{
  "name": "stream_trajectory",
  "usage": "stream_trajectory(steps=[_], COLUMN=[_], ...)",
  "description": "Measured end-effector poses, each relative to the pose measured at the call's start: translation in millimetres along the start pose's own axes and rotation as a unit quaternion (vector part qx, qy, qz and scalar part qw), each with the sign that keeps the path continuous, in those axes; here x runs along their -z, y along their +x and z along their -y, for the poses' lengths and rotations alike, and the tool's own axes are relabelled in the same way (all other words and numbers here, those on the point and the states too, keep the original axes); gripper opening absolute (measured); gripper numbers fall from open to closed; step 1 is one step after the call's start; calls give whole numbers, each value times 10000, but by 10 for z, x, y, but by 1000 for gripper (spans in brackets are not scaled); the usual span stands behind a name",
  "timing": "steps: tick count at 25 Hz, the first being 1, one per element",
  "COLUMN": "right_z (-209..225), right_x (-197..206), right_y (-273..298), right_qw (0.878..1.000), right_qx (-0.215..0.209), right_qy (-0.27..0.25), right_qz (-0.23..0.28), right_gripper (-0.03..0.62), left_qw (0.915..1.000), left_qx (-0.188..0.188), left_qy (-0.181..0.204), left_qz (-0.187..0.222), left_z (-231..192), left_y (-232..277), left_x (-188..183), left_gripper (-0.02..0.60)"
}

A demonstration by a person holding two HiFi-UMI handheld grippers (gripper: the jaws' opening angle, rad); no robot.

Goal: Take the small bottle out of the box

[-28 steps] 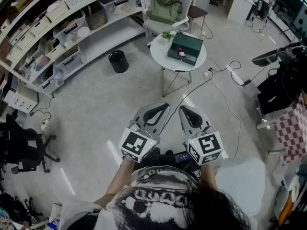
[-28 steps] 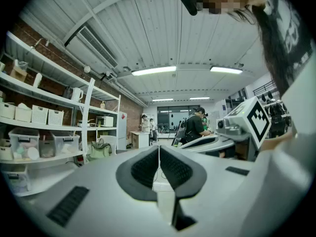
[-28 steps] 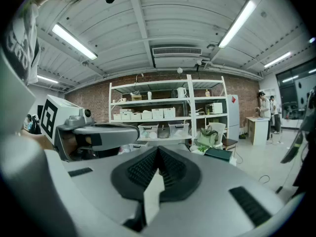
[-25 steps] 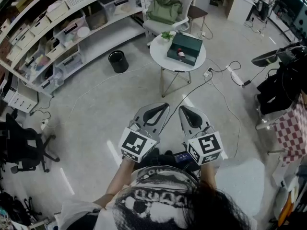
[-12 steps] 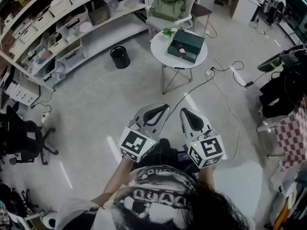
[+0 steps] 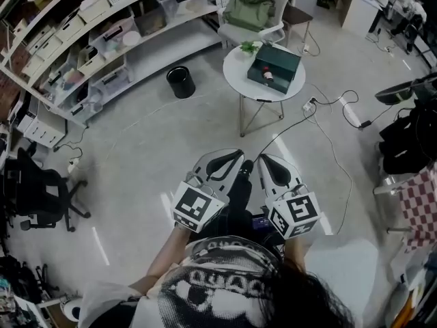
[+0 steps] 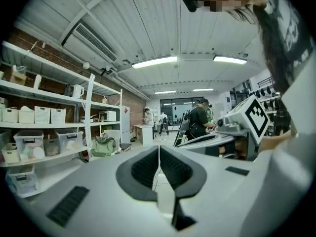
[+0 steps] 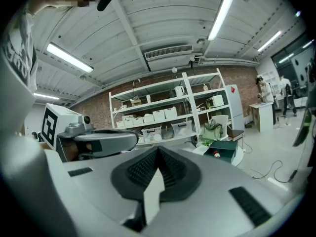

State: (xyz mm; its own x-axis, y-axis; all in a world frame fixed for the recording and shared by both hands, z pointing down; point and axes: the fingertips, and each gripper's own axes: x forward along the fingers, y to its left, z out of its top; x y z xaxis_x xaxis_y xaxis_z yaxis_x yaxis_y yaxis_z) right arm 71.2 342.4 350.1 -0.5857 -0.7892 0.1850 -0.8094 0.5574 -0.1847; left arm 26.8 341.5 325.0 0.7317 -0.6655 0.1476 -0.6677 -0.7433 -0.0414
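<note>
Nearing the dark green rectangular box [image 6: 276, 67] likely came first — left gripper [image 6: 231, 160] and right gripper [image 6: 265, 161], well apart from it, sat pressed together, empty.

Left gripper [image 6: 234, 154] and right gripper [image 6: 262, 158]: pale grey moulded shells, each with a black ribbed lining round the jaws and black rectangular inlays on the flanks. Left cube [image 6: 198, 207] and right cube [image 6: 295, 215]: white, with black square markers. The person wears a white shirt [image 6: 218, 285] with black print. Hair [image 6: 304, 301] is dark.
</note>
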Motion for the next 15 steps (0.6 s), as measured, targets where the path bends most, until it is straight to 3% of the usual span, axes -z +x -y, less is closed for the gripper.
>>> stream_trajectory(steps=[7, 15], right_z=[129, 334], right_x=[-76, -149], right_y=[315, 1129], right_qw=[10000, 9999], right_qx=[-88, -103], right_qy=[-16, -3], right_qz=[-35, -131], right_gripper=[-2, -2], left_qw=[9999, 9996], left_qx=[-89, -125], left_qy=[-105, -247], left_qz=[-18, -5], left_z=[-320, -1076], left_y=[169, 419], left_x=[57, 210], left_gripper=[16, 15])
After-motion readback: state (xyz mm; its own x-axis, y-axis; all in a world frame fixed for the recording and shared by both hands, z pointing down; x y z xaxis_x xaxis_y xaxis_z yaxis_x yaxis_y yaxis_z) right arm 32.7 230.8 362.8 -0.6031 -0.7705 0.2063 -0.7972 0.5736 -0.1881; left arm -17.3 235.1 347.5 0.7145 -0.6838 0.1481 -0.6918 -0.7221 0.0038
